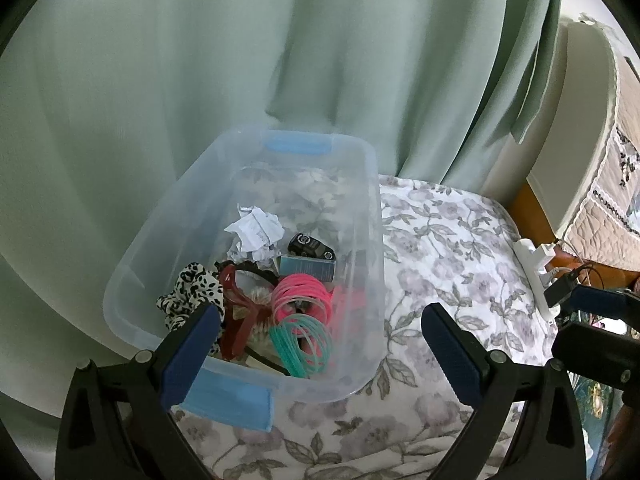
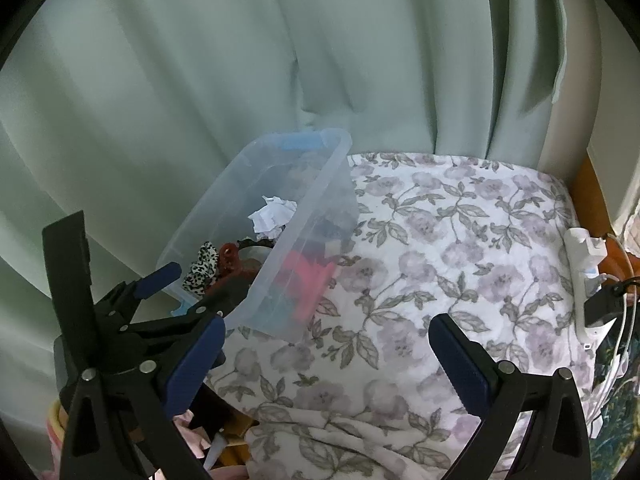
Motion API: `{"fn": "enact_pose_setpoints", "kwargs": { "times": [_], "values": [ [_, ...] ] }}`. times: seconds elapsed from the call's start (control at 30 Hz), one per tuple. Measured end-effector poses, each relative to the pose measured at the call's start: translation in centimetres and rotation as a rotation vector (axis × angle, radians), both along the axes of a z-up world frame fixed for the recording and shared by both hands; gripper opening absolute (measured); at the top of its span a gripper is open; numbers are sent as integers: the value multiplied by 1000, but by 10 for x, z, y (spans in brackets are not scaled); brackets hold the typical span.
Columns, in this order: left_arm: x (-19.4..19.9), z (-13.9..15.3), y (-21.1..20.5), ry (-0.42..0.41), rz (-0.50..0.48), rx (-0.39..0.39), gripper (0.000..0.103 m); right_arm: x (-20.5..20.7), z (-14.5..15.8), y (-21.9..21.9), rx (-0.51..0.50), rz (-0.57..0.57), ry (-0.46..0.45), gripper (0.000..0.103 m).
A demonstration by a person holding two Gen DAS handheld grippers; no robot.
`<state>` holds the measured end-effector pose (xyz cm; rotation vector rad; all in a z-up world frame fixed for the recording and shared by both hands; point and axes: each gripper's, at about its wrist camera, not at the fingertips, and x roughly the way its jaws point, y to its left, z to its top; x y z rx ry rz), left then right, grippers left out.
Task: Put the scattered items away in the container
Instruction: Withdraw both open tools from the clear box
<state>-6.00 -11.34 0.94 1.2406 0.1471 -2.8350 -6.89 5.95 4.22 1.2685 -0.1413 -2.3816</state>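
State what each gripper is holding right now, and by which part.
Nothing is held. The left gripper stands open over the clear container; the right gripper stands open above the floral bedspread, with nothing between its fingers.

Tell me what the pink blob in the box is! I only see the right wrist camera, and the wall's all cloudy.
Observer: It's a stack of pink bangles lying in the container.
Operator: Is anything next to them?
Observer: Yes, teal bangles, touching the pink ones on the near side.
Operator: What's hiding by the crumpled paper?
Observer: A small black gadget sits right beside the crumpled paper, on top of a little blue box.
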Motion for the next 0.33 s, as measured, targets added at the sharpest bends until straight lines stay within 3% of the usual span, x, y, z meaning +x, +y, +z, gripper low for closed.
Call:
{"fn": "enact_pose_setpoints", "kwargs": {
  "times": [0.33],
  "values": [
    [5, 4, -3, 35, 18, -12, 101, 2, -1, -5, 11, 13, -2, 103]
  ]
}}
